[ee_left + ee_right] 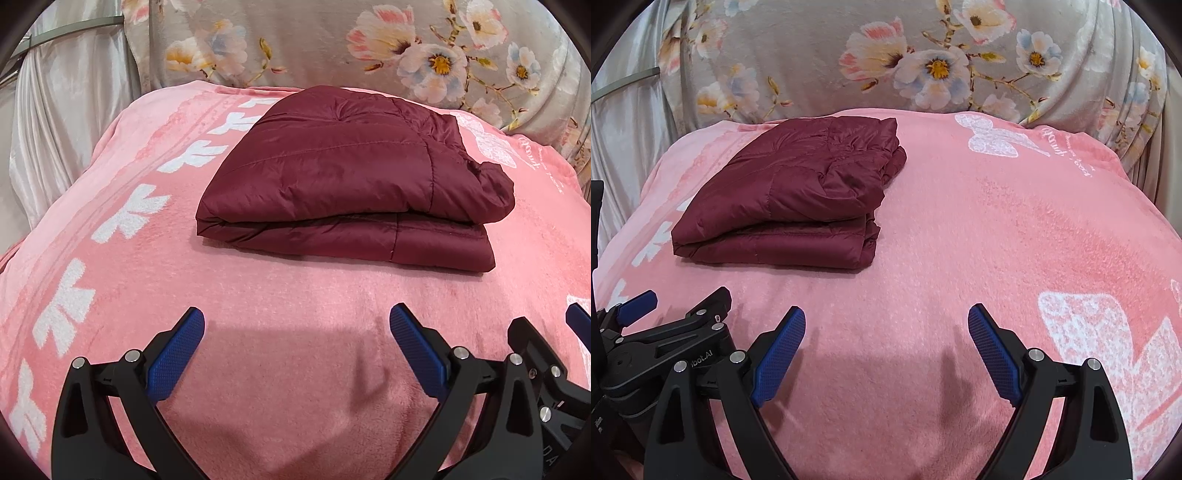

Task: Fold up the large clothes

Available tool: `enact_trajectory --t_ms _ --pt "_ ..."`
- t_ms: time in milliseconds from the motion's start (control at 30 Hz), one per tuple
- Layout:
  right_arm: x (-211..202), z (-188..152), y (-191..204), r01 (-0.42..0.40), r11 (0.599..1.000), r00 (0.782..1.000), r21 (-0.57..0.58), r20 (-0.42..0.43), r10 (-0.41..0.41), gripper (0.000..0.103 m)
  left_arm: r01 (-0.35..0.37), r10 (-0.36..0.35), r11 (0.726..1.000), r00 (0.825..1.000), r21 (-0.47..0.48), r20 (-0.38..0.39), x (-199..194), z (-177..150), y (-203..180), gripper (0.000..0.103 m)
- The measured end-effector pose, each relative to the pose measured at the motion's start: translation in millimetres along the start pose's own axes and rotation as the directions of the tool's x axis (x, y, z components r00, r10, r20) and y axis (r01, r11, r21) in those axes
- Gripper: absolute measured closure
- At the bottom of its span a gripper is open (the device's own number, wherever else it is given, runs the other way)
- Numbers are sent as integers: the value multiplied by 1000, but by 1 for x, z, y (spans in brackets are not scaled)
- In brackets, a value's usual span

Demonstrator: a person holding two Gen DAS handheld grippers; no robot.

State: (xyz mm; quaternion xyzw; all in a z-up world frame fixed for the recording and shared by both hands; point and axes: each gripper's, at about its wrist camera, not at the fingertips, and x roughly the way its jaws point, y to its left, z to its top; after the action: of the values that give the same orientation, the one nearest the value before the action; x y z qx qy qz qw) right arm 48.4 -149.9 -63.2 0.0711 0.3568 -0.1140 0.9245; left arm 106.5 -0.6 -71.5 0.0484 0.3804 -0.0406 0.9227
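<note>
Blanket [295, 314], pink, white motifs: fills both frames, edges cut off.
Floral cloth [332, 40]: top of frame, partly hidden.
Jacket [343, 177], maroon, folded: centre in left view, upper left in right view.
Left gripper [295, 347], right gripper [886, 343]: bottom, fingers wide apart, holding nothing.

Home bedroom, I'd say: my view takes in bed under pink fleece blanket [258, 314] with white bows; floral grey bedding [886, 55] piled at far end; satin curtain [55, 129] far left.
</note>
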Motion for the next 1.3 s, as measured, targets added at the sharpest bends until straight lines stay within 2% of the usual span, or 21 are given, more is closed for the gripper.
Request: enact_trajectory --t_ms 1300 --pt "-2 2 -1 7 1000 1000 -5 10 -7 16 -33 33 999 999 3 24 -6 0 0 5"
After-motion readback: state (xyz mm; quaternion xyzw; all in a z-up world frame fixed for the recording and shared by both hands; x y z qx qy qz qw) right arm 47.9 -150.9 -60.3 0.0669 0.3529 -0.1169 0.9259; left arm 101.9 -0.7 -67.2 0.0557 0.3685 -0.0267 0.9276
